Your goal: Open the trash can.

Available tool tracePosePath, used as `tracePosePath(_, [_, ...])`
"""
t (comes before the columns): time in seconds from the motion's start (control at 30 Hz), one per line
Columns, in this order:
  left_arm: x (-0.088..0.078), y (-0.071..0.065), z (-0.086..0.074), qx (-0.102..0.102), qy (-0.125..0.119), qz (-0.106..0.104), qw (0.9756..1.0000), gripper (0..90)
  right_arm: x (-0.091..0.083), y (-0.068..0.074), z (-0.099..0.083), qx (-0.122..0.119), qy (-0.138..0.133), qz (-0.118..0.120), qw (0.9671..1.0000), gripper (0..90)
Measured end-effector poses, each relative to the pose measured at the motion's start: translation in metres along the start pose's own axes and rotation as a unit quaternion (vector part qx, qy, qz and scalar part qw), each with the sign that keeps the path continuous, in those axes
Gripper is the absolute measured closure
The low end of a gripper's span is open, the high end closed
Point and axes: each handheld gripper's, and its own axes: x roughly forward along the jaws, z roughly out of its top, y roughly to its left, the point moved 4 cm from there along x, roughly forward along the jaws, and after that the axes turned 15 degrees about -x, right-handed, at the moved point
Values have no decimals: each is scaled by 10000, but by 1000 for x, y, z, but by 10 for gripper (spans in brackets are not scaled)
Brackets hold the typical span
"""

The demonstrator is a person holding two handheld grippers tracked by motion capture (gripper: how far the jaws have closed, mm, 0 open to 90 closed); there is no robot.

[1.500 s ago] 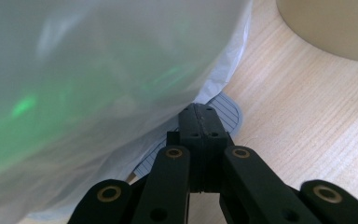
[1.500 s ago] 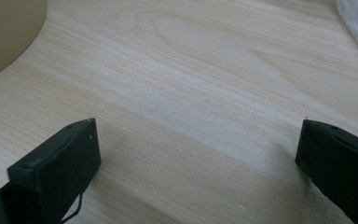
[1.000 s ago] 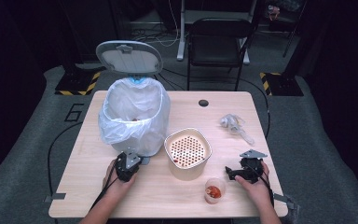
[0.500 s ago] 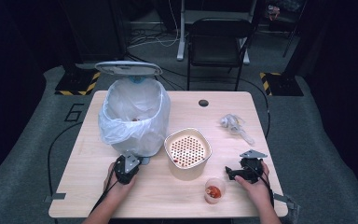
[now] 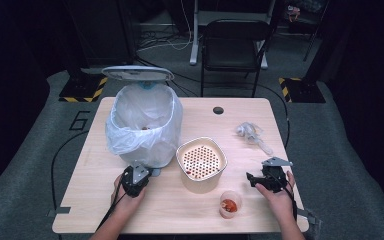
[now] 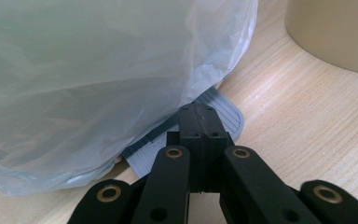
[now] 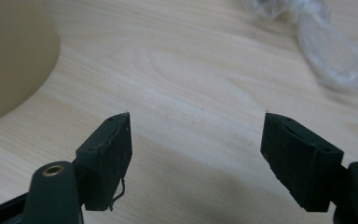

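White pedal bin point(image 5: 142, 127), clear liner, lid point(image 5: 137, 73) raised, left hand-held gripper point(image 6: 199, 122) closed pressing grey pedal point(image 6: 223, 112)

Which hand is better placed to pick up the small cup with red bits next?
Right. The right gripper, open and empty though its jaws have just been closing partway, sits just beside the cup. The left gripper is shut at the bin's pedal, beyond the perforated bowl.

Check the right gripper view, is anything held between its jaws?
No, the right gripper stands open over bare table, nothing between its jaws.
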Motion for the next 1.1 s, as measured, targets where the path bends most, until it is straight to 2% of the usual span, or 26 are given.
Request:
tracePosePath(0.1, [0,0,0,14,-5,20,10000,900,-4,-3,8,-30,-34,-43,10000,281])
tracePosePath(0.2, [0,-1,0,26,-8,41,10000,900,-4,-13,19,45,-81,34,10000,290])
tracePosePath(0.33, [0,-2,0,44,-19,88,9999,900,-3,-24,28,111,-93,-57,9999,300])
tracePosePath(0.4, [0,-3,-1,190,4,164,9997,900,-1,-29,32,194,-107,-37,9997,344])
tracePosePath(0.43, [0,-3,-1,159,-22,164,9997,900,0,-30,33,189,-116,-9,9998,384])
tracePosePath(0.57, [0,-3,-1,124,-59,165,9998,900,5,-35,38,149,-91,20,9998,391])
tracePosePath(0.73, [0,-3,-1,195,-45,206,9996,900,13,-44,50,44,-90,-88,9999,402])
tracePosePath(0.9, [0,-3,-1,155,-7,152,9998,900,19,-52,56,52,-46,-194,9998,401])
tracePosePath(1.07, [0,-4,-1,192,-16,210,9996,900,26,-64,62,155,-29,-329,9993,352])
tracePosePath(1.1, [0,-4,-1,199,-13,210,9996,900,27,-67,62,110,5,-372,9992,345])
